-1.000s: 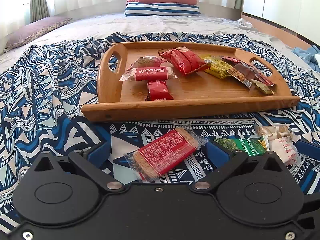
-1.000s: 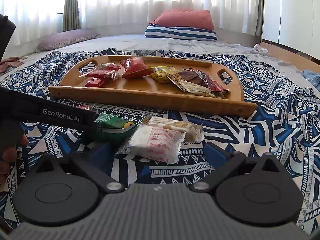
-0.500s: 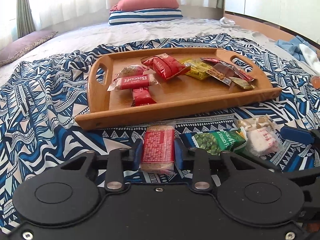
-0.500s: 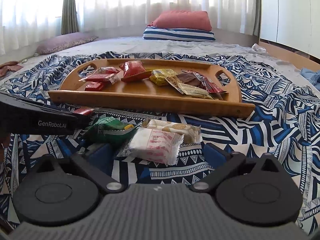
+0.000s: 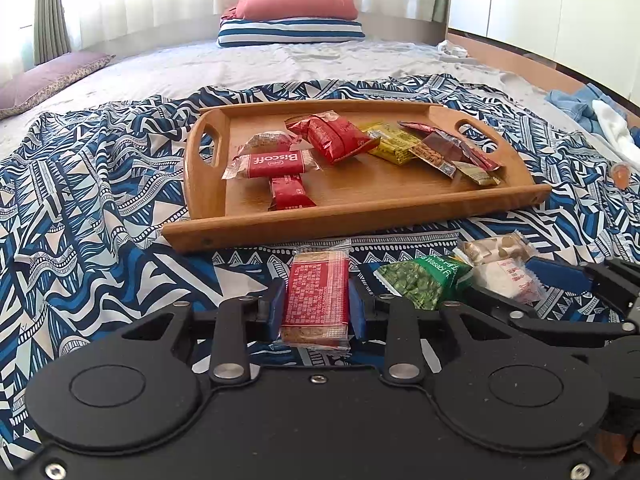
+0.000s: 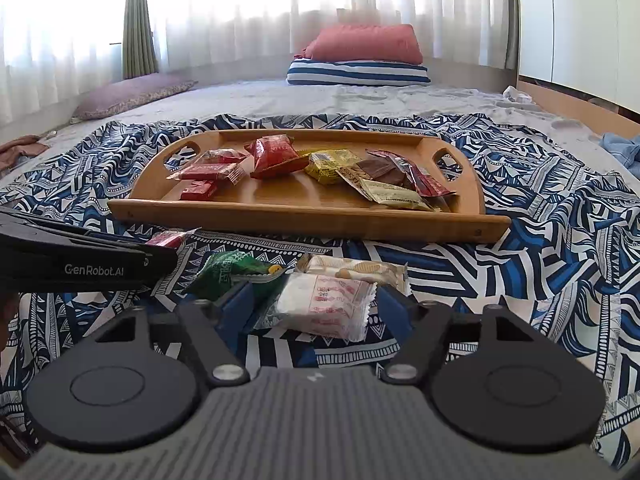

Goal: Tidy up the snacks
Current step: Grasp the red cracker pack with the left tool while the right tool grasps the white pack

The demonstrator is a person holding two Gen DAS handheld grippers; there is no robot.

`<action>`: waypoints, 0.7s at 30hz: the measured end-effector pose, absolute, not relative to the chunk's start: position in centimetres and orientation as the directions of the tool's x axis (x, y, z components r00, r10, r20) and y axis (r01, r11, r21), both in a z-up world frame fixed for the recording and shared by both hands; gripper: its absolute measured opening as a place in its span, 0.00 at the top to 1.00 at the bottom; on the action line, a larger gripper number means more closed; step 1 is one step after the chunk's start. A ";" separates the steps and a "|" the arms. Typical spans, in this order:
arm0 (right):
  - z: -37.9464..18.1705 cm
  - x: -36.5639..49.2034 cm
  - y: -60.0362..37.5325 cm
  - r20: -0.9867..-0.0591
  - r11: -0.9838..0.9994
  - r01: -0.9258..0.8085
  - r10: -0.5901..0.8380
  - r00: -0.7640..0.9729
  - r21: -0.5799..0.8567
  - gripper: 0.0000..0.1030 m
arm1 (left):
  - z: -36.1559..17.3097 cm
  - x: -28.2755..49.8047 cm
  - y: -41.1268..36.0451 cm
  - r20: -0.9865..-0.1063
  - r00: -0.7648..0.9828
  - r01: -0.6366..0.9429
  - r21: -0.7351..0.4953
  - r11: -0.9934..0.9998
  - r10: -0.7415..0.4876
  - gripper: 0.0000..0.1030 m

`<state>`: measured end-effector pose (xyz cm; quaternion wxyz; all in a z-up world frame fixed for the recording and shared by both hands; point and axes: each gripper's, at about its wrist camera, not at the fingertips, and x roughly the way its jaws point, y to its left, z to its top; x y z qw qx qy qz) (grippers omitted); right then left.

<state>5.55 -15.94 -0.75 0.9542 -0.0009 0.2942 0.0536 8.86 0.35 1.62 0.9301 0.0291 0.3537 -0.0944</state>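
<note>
Both grippers at the loose snacks, tray just beyond

The left gripper (image 5: 316, 306) has its fingers nearly closed on the red bar (image 5: 316, 294), just in front of the tray (image 5: 360, 216); lift it clear of the rim before setting it in the bare near strip. The right gripper (image 6: 312, 308) is closing, its fingers either side of the white packet (image 6: 324, 304) (no pad on the wrapper yet); keep it centred, off the green pack (image 6: 232, 270). All lies on the bed.

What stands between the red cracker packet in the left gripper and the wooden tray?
Nothing visible: only patterned blue cloth lies between the red cracker packet and the wooden tray's near rim.
</note>
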 end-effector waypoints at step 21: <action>2.6 4.7 -17.2 -0.513 0.998 -0.060 0.069 0.855 0.033 0.44 | 5.0 9.3 1.3 -0.627 0.762 0.175 -0.042 0.984 -0.162 0.70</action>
